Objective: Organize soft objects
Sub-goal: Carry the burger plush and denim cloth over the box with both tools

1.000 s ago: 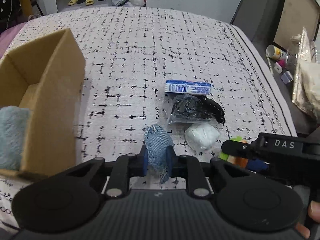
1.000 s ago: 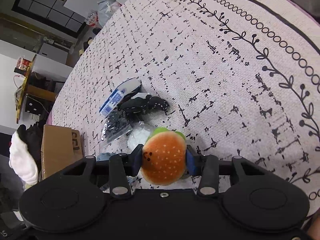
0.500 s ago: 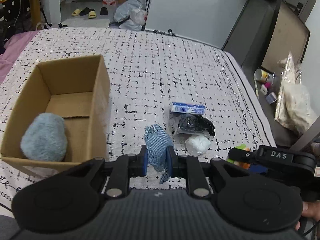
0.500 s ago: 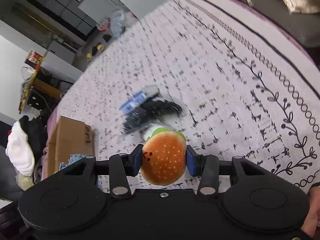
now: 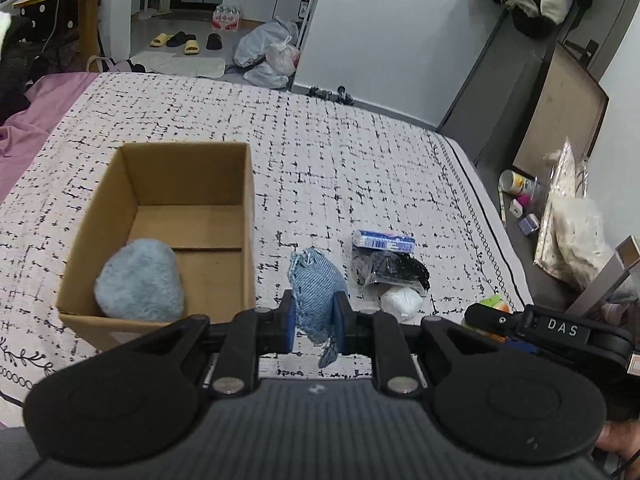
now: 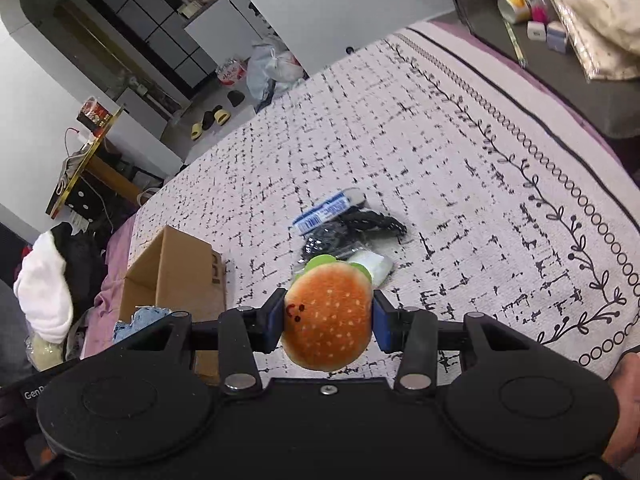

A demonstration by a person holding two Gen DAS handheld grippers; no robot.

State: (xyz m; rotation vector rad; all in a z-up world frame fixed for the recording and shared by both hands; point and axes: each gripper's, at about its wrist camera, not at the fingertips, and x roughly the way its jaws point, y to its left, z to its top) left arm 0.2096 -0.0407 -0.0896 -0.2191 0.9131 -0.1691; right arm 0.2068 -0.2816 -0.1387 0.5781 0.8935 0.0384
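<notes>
My left gripper [image 5: 314,314] is shut on a blue denim piece [image 5: 316,284] and holds it above the bed, just right of an open cardboard box [image 5: 248,216]. A fluffy light-blue soft thing [image 5: 138,280] lies in the box's near end. My right gripper [image 6: 328,322] is shut on a plush hamburger [image 6: 328,320], held above the bed; its body shows at the right in the left wrist view [image 5: 544,330]. The box [image 6: 176,276] stands to its left, with the denim piece [image 6: 138,318] beside it.
On the bedspread [image 5: 360,160] lie a blue-and-white pack [image 5: 382,240], a black bundle in clear plastic [image 5: 390,270] and a white soft wad [image 5: 400,302]. Beyond the bed's right edge lie a can, small items and a plastic bag [image 5: 576,224].
Both grippers have risen and pulled back with their objects still held. The box and the blue soft thing inside it have come fully into the left wrist view.
</notes>
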